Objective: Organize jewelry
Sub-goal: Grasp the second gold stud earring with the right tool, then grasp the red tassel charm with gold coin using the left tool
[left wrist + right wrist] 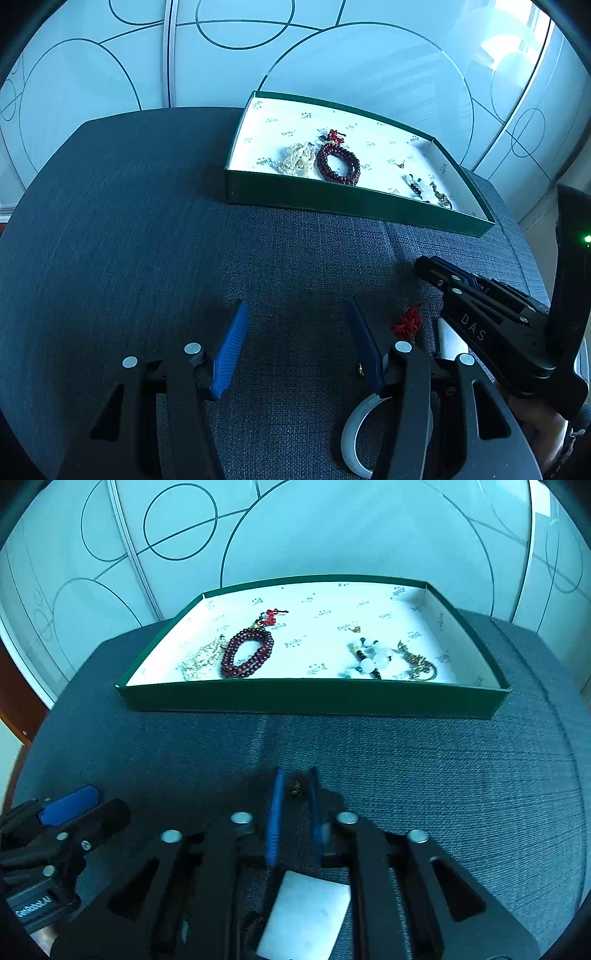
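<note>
My right gripper points down at the grey cloth in front of the green tray. Its blue pads stand almost together on a small gold trinket at their tips. In the left wrist view it reaches in from the right. My left gripper hovers open over bare cloth with nothing between its pads. A red tassel and a white pendant lie beside its right finger, and a pale bangle lies under it. The tray holds a dark red bead bracelet and a cream bead strand.
The tray's right half holds a white and green bead bracelet, a gold chain and a tiny gold piece. A white slab lies under the right gripper. Patterned glass panels stand behind the table. The table's edge drops off at the right.
</note>
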`<state>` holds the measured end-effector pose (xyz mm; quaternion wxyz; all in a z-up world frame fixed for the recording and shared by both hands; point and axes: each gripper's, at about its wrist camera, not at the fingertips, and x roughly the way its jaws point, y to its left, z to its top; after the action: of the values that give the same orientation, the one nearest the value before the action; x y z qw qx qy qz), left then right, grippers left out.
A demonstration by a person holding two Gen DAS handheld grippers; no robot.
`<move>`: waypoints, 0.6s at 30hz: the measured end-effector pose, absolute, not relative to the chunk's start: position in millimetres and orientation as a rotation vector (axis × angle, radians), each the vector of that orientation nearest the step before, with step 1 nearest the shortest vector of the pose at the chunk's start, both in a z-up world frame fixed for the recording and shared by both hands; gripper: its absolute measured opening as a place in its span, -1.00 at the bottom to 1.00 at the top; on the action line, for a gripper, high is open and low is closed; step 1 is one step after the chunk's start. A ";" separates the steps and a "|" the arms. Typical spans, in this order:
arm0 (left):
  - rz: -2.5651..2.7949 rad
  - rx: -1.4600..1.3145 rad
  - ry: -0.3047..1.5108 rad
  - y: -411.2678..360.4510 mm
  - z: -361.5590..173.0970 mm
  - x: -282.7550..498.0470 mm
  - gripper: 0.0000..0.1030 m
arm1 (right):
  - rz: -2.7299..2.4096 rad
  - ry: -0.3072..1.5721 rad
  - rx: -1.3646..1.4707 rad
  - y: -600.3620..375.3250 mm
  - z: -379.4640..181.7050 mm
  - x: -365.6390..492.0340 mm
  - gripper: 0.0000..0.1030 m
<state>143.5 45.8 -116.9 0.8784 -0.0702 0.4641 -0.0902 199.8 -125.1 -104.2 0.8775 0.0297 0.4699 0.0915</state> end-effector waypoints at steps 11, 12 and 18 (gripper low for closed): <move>-0.210 -0.136 0.957 39.9 -112.3 142.6 0.07 | 0.182 0.957 0.079 -135.9 -94.6 190.7 -0.94; -0.218 -0.134 0.956 37.8 -111.3 142.1 0.07 | 0.174 0.955 0.079 -140.3 -93.0 188.2 -0.94; -0.326 -0.082 0.948 10.5 -103.8 136.7 0.08 | 0.131 0.956 0.095 -164.0 -89.1 177.0 -0.94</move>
<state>136.7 10.5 -103.8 0.8762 -0.0391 0.4542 -0.1564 177.0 -164.0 -89.1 0.8848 0.0456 0.4594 0.0629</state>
